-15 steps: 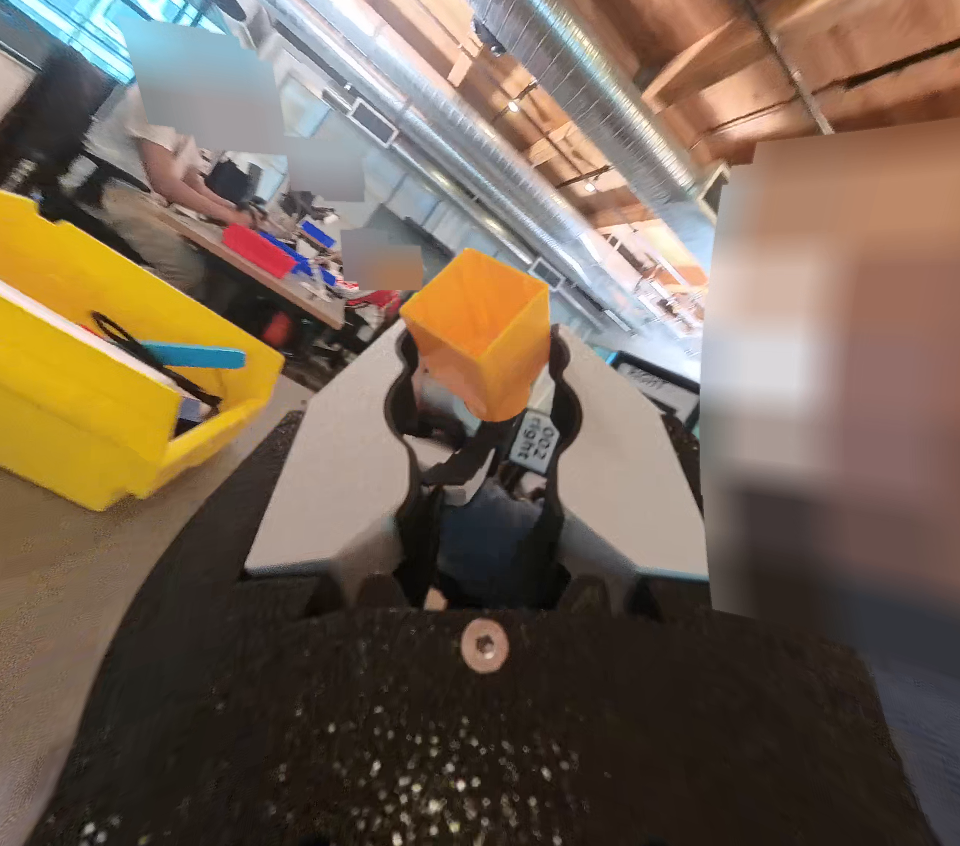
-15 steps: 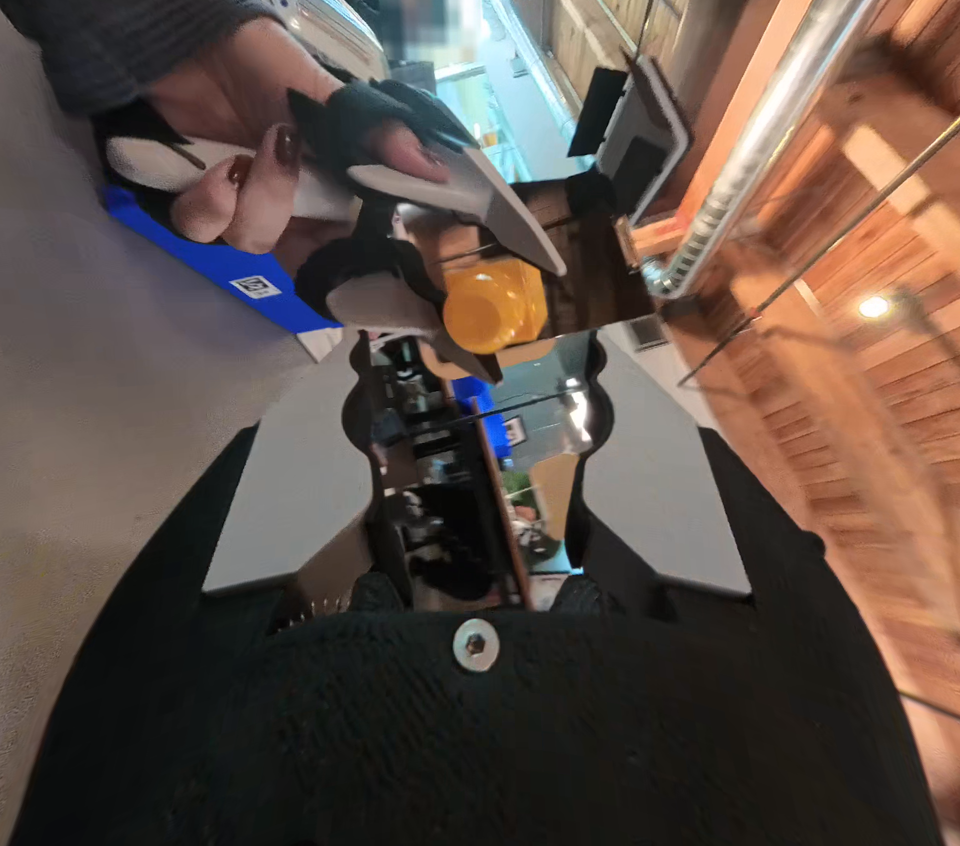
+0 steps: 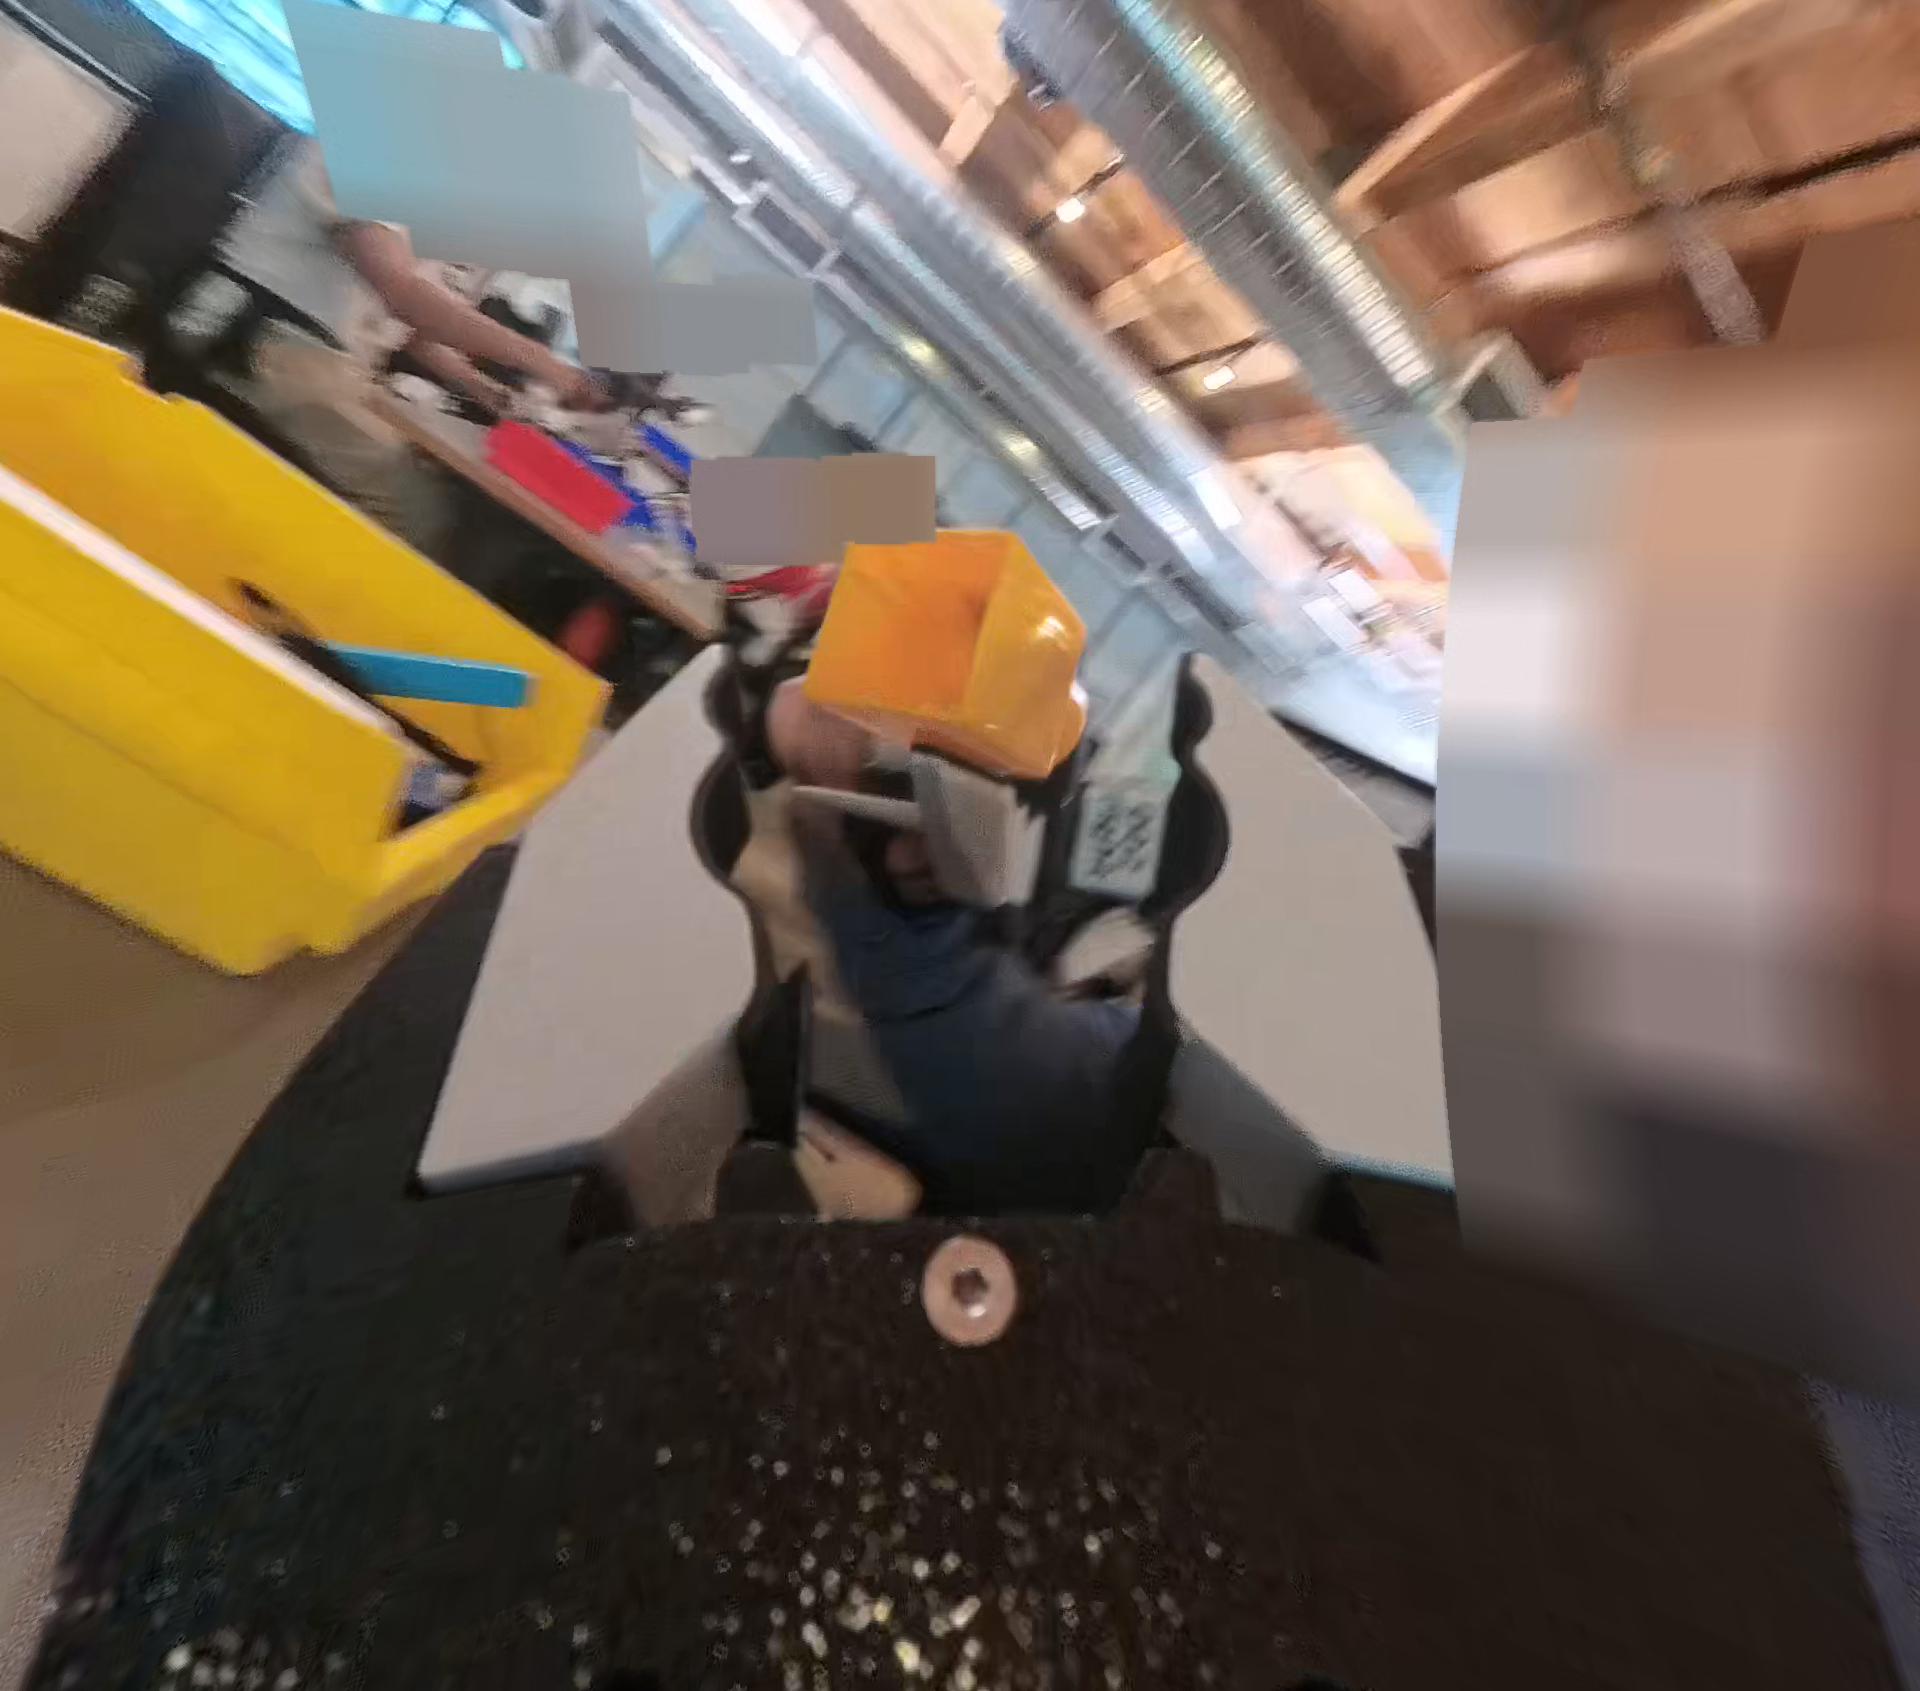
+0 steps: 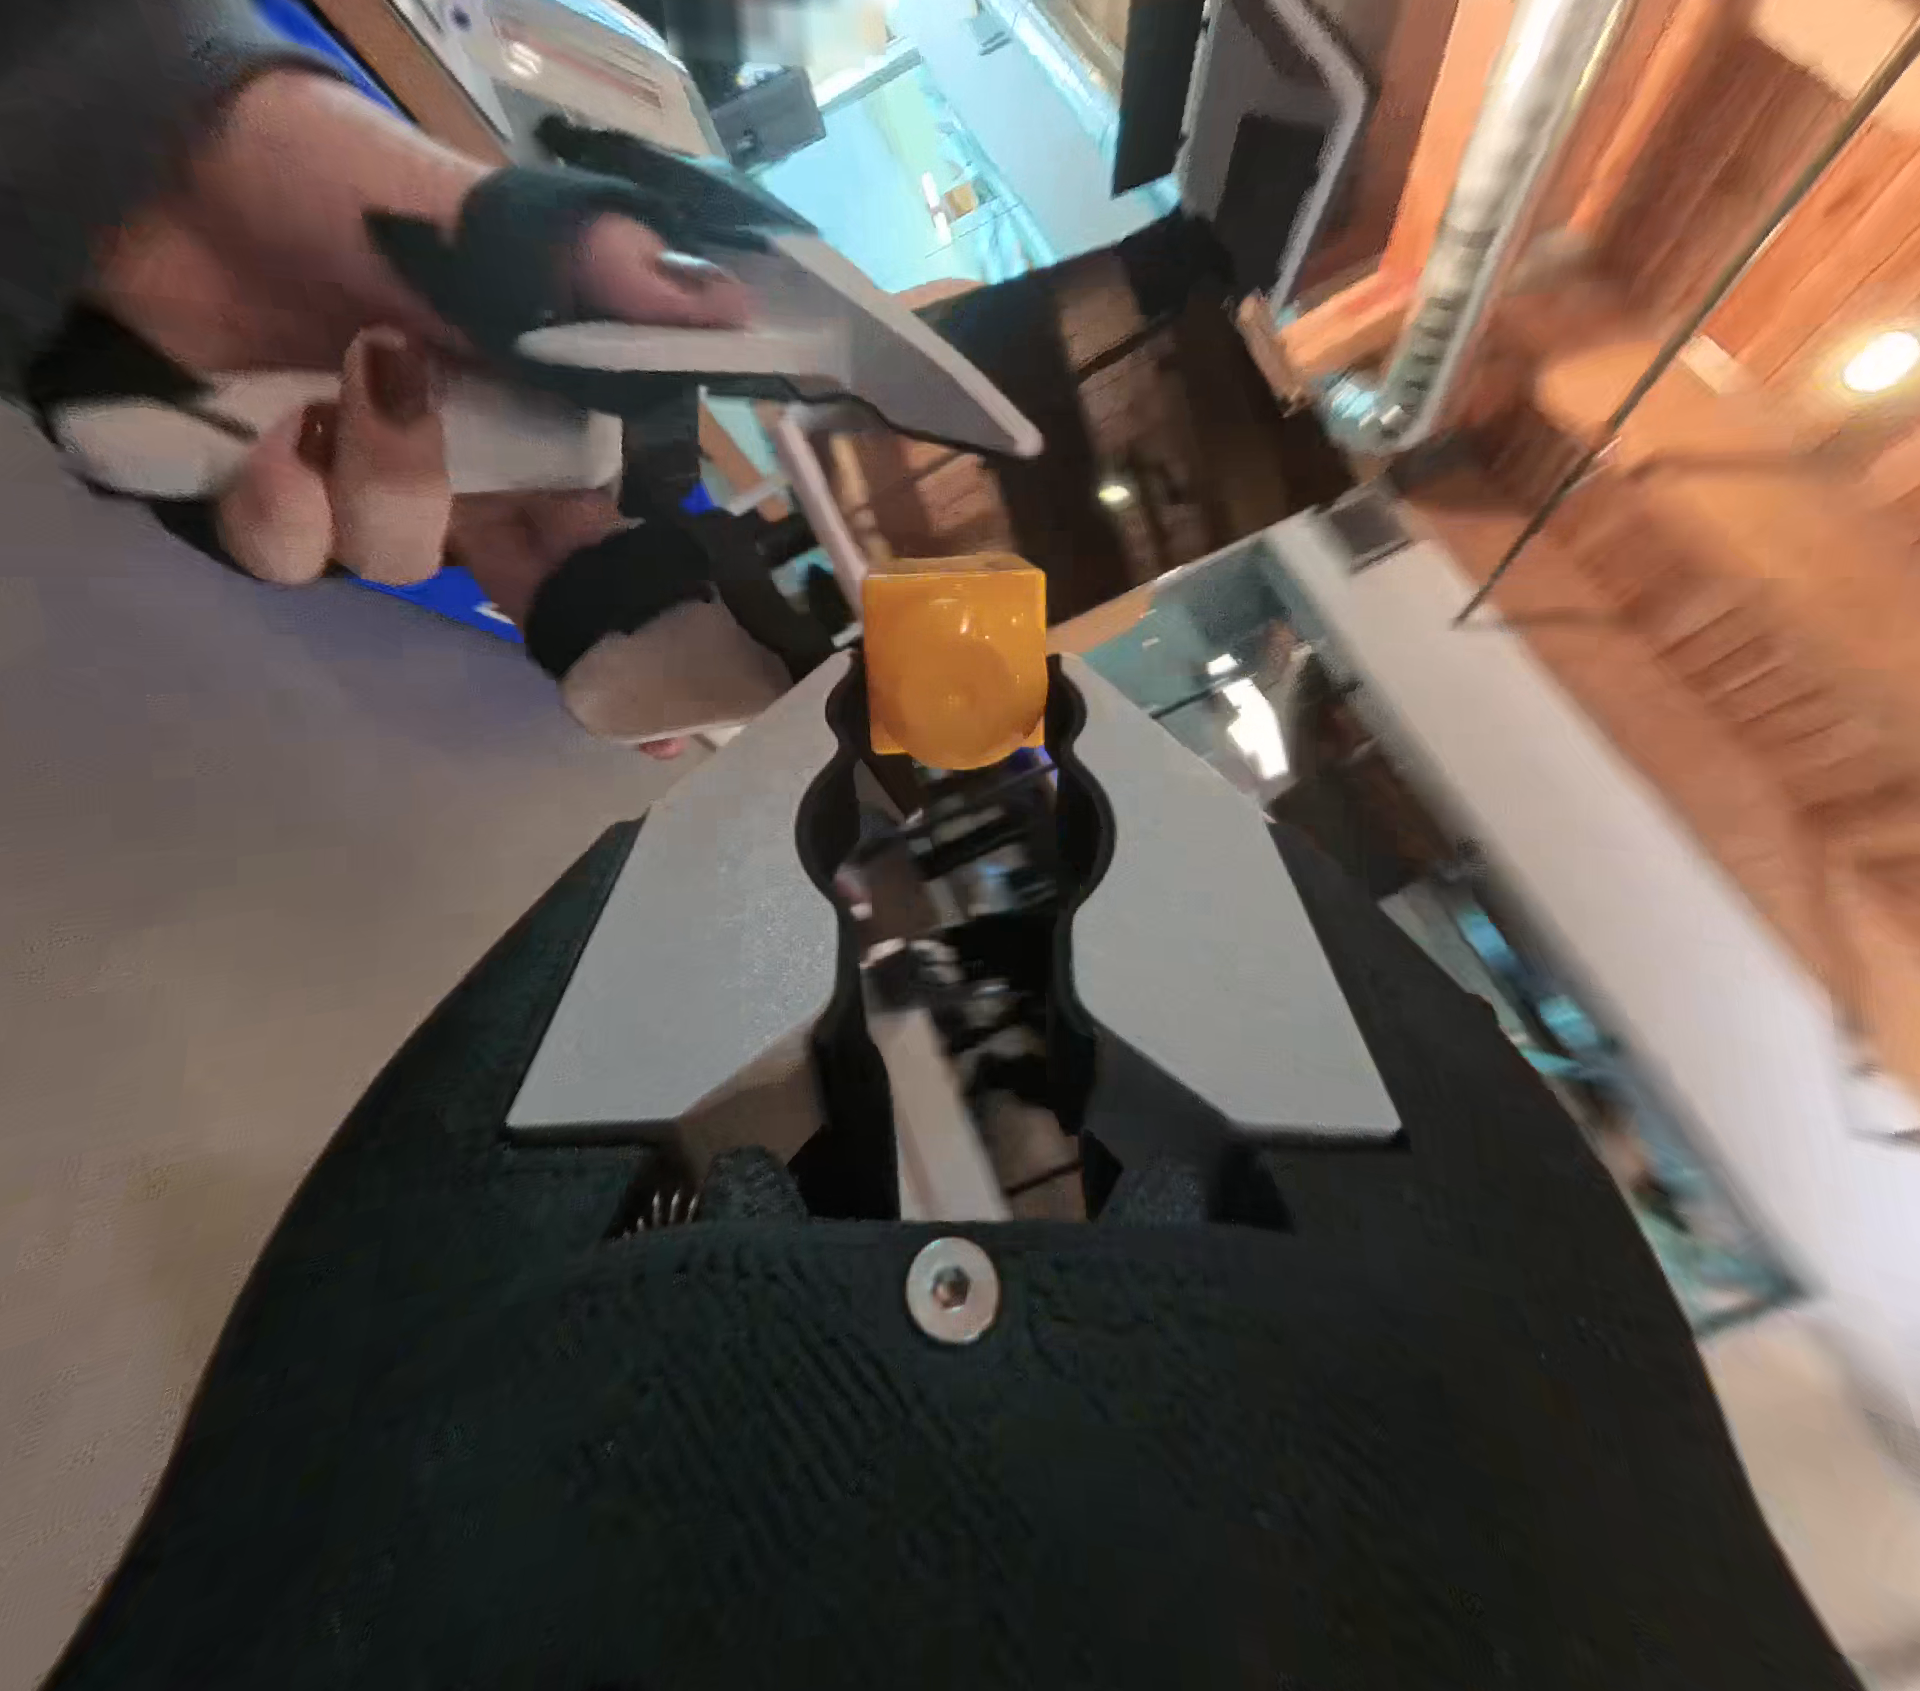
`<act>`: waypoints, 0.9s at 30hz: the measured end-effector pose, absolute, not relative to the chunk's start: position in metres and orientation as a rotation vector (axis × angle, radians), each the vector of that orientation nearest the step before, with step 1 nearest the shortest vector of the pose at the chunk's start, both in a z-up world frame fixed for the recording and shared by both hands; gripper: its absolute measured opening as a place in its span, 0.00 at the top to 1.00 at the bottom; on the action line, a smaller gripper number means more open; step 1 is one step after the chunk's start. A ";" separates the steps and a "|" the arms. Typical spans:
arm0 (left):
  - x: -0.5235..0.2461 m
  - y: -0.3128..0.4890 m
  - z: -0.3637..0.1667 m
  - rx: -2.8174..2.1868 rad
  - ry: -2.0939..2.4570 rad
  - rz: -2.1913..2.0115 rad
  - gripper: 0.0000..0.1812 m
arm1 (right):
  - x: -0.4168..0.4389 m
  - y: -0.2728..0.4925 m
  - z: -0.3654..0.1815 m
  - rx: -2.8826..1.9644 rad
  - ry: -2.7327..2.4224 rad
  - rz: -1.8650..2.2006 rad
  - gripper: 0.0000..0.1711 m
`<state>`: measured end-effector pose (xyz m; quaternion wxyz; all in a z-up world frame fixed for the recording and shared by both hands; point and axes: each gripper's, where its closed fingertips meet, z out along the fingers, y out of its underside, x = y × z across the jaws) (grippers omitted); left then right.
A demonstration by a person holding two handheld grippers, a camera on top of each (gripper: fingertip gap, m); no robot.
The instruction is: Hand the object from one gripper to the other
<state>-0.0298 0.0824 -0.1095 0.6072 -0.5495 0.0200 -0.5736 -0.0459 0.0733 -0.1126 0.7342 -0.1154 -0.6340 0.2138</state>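
Observation:
A small orange cup (image 4: 951, 670) is clamped between the grey fingers of my right gripper (image 4: 954, 685), base towards the camera. In the left wrist view the cup (image 3: 935, 654) sits ahead of and between the fingers of my left gripper (image 3: 956, 675), which are spread wide and do not touch it. The right gripper's fingertips (image 3: 940, 800) hold it from below there. In the right wrist view the left gripper (image 4: 904, 561) is open at the upper left, held by a hand, its upper finger (image 4: 883, 368) clear of the cup.
A yellow bin (image 3: 239, 820) holding a blue-handled tool stands on the table at the left. A blue bin (image 4: 436, 592) lies behind the hand. A person works at a far table (image 3: 582, 529). Wooden ceiling and metal ducts fill the background.
The left gripper, shut on the cup before, has opened and let it go. The right gripper, open before, has shut on the cup. The left gripper has drawn up and away.

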 end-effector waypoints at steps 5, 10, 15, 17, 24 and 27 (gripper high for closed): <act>-0.038 0.102 -0.150 -1.562 0.400 -0.407 0.44 | -0.049 0.101 -0.125 -0.652 -1.534 0.821 0.81; -0.048 0.106 -0.157 -1.467 0.728 0.484 0.51 | -0.047 0.100 -0.140 -1.033 -1.633 1.239 0.81; -0.038 0.100 -0.152 -1.193 0.882 1.019 0.67 | -0.042 0.077 -0.147 -1.308 -1.681 1.684 0.82; -0.035 0.097 -0.148 -1.119 0.891 1.111 0.71 | -0.040 0.074 -0.149 -1.354 -1.690 1.765 0.82; -0.046 0.101 -0.152 -1.307 0.774 0.820 0.78 | -0.048 0.083 -0.138 -1.227 -1.583 1.738 0.68; -0.053 0.105 -0.154 -1.457 0.622 0.467 0.78 | -0.047 0.092 -0.131 -1.035 -1.568 1.523 0.51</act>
